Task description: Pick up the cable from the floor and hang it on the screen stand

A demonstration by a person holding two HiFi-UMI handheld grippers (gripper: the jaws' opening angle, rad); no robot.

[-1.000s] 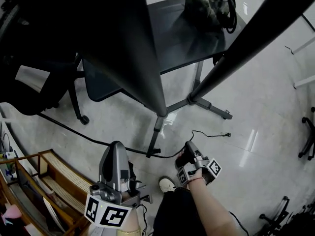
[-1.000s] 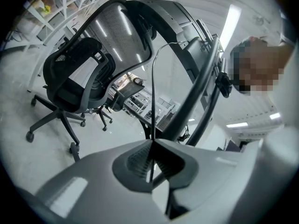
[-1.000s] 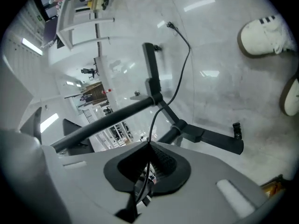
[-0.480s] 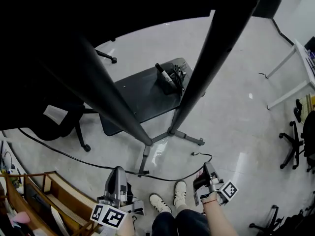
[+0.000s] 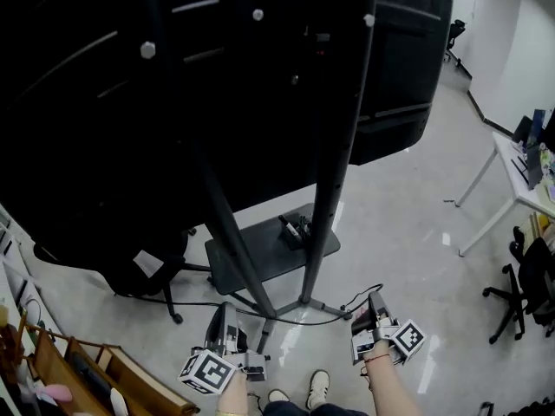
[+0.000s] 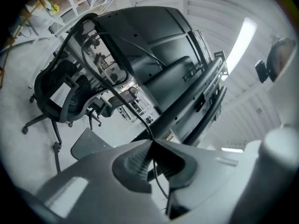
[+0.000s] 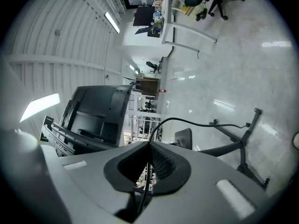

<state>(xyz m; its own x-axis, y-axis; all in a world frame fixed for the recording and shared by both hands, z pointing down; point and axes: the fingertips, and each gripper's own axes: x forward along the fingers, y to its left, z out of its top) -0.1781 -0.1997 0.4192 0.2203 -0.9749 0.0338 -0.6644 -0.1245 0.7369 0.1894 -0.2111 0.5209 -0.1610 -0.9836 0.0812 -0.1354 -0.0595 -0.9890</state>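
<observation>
A thin black cable [image 7: 196, 122] is pinched in both grippers. In the head view my left gripper [image 5: 227, 312] is low at the left and my right gripper [image 5: 375, 298] low at the right, on either side of the screen stand's foot [image 5: 305, 302]. The stand's dark pole [image 5: 331, 189] rises to the big black screen [image 5: 173, 76]. In the left gripper view the jaws are shut on the cable [image 6: 117, 94], which runs up and left towards the screen. From the shut jaws in the right gripper view the cable arcs away to the right.
A black office chair [image 5: 143, 267] stands left of the stand. A dark base plate [image 5: 260, 254] with small items lies behind the poles. A white desk [image 5: 512, 172] and another chair [image 5: 525, 284] are at the right, a wooden shelf [image 5: 78, 375] at bottom left.
The head view has swung up from the floor to the screen. Both grippers have come up and apart with the cable still pinched in them.
</observation>
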